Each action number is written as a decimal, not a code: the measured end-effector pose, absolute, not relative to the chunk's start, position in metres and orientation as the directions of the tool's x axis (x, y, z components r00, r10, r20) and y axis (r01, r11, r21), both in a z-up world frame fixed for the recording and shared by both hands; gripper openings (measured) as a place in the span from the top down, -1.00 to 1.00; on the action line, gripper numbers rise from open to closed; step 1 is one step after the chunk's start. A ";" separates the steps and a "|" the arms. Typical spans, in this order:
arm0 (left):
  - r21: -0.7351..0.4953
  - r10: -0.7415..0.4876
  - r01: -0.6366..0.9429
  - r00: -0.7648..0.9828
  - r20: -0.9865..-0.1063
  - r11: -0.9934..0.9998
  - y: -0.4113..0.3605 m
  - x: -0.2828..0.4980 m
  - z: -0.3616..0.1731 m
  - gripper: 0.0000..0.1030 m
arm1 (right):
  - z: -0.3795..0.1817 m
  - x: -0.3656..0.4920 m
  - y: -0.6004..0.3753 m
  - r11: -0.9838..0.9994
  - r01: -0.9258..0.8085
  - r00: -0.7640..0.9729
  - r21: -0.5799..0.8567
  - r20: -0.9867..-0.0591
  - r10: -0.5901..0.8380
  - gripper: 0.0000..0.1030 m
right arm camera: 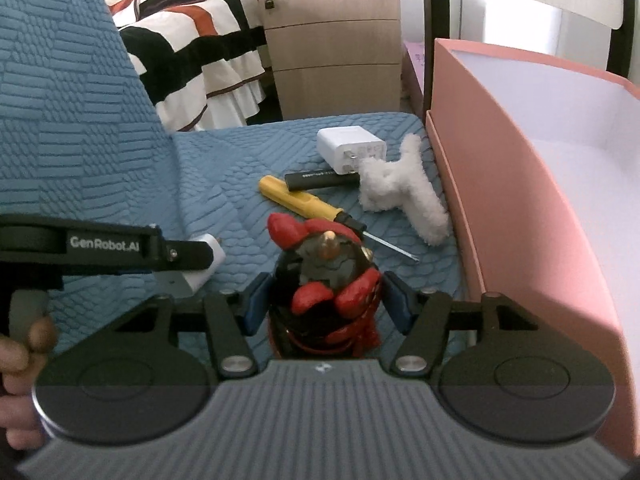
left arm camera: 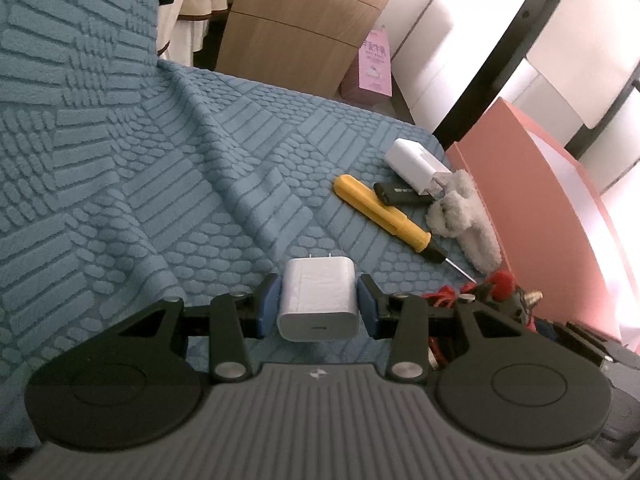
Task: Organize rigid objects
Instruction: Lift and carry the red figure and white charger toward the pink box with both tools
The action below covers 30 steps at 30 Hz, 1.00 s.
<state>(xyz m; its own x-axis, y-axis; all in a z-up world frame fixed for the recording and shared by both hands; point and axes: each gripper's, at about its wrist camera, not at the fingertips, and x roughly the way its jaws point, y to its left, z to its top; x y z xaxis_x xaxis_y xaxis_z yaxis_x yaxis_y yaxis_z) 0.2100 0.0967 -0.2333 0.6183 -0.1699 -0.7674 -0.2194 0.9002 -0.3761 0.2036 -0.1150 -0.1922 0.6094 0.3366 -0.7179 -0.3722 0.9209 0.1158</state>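
In the left wrist view my left gripper (left arm camera: 319,306) is shut on a small white charger cube (left arm camera: 316,300), prongs pointing away, above the blue textured couch seat (left arm camera: 224,184). The right wrist view shows the same gripper (right arm camera: 200,264) and charger (right arm camera: 208,268) at the left. My right gripper (right arm camera: 326,304) straddles a red and black figurine (right arm camera: 332,280) that stands on the seat; its blue pads sit close beside it with slim gaps. Beyond lie a yellow screwdriver (right arm camera: 300,198), a black USB stick (right arm camera: 322,180) and a larger white charger (right arm camera: 350,148).
A white fluffy toy (right arm camera: 404,192) lies against an open pink box (right arm camera: 520,200) at the seat's right edge. The couch back (right arm camera: 60,100) rises on the left. A wooden drawer unit (right arm camera: 336,40) and a striped bed cover (right arm camera: 192,40) stand behind. A person's hand (right arm camera: 20,360) grips the left handle.
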 end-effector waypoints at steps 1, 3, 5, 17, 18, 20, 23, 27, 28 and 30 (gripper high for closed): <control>-0.378 -0.170 -0.222 0.618 -0.768 0.899 0.097 0.209 -0.233 0.07 | -0.191 0.203 -0.116 0.919 -0.375 0.608 0.120 -0.717 0.342 -0.22; -0.379 -0.172 -0.217 0.621 -0.764 0.900 0.095 0.208 -0.229 0.07 | -0.187 0.202 -0.117 0.916 -0.377 0.605 0.134 -0.714 0.353 -0.22; -0.382 -0.175 -0.210 0.628 -0.758 0.900 0.093 0.205 -0.224 0.07 | -0.182 0.201 -0.117 0.916 -0.379 0.609 0.133 -0.709 0.355 -0.22; -0.403 -0.178 -0.207 0.658 -0.731 0.891 0.087 0.179 -0.191 0.07 | -0.142 0.191 -0.127 0.896 -0.422 0.636 0.140 -0.658 0.403 -0.22; -0.405 -0.177 -0.207 0.663 -0.728 0.891 0.087 0.177 -0.188 0.07 | -0.138 0.190 -0.128 0.894 -0.425 0.637 0.144 -0.654 0.408 -0.22; -0.406 -0.174 -0.206 0.671 -0.721 0.890 0.085 0.175 -0.181 0.07 | -0.132 0.189 -0.130 0.893 -0.426 0.640 0.144 -0.650 0.410 -0.22; -0.407 -0.172 -0.198 0.684 -0.709 0.892 0.082 0.173 -0.170 0.07 | -0.121 0.187 -0.135 0.890 -0.431 0.647 0.146 -0.637 0.418 -0.22; -0.423 -0.184 -0.187 0.697 -0.693 0.887 0.076 0.170 -0.154 0.07 | -0.107 0.185 -0.143 0.888 -0.435 0.655 0.148 -0.624 0.425 -0.22; -0.420 -0.185 -0.178 0.701 -0.689 0.890 0.074 0.170 -0.149 0.07 | -0.104 0.185 -0.145 0.888 -0.435 0.659 0.148 -0.620 0.426 -0.22; -0.409 -0.177 -0.169 0.711 -0.680 0.897 0.069 0.170 -0.138 0.07 | -0.097 0.185 -0.148 0.888 -0.435 0.665 0.149 -0.611 0.429 -0.22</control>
<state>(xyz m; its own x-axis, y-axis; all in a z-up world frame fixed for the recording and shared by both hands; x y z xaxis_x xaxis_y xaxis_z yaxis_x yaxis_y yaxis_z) 0.1697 0.0687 -0.1383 0.7111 -0.1767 -0.6805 -0.1685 0.8968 -0.4091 0.1846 -0.1483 -0.0970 0.6653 0.4289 -0.6110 -0.4354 0.8878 0.1491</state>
